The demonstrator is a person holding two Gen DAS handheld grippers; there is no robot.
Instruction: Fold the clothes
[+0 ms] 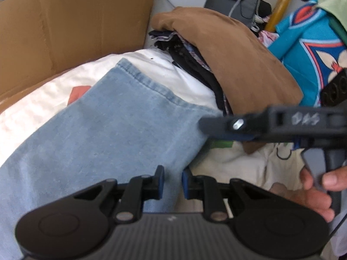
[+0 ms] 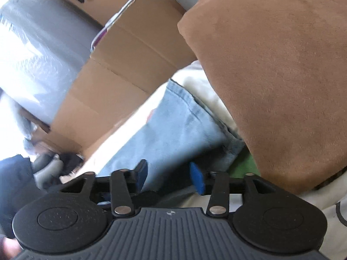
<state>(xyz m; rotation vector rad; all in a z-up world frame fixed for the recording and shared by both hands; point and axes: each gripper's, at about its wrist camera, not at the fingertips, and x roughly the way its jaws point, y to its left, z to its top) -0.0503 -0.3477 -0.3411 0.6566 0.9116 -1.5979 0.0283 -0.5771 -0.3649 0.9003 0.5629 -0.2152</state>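
Observation:
A pair of light blue jeans (image 1: pixel 112 130) lies along a white sheet (image 1: pixel 39 101). At the bottom of the left wrist view my left gripper (image 1: pixel 173 182) stands nearly closed, with a fold of the denim pinched between its blue pads. My right gripper (image 1: pixel 206 126) reaches in from the right, side on, its tips at the jeans' right edge, with a hand (image 1: pixel 314 186) on its handle. In the right wrist view the right gripper (image 2: pixel 169 176) is open, pads apart and free of the jeans (image 2: pixel 173 130) lying just beyond.
A folded brown garment (image 1: pixel 227 49) (image 2: pixel 282 75) tops a stack of dark clothes (image 1: pixel 195 60) right of the jeans. A cardboard box (image 1: pixel 76 21) (image 2: pixel 121 75) stands along the left. Teal patterned cloth (image 1: pixel 303 43) lies far right, a cream garment (image 1: pixel 238 162) at the near right.

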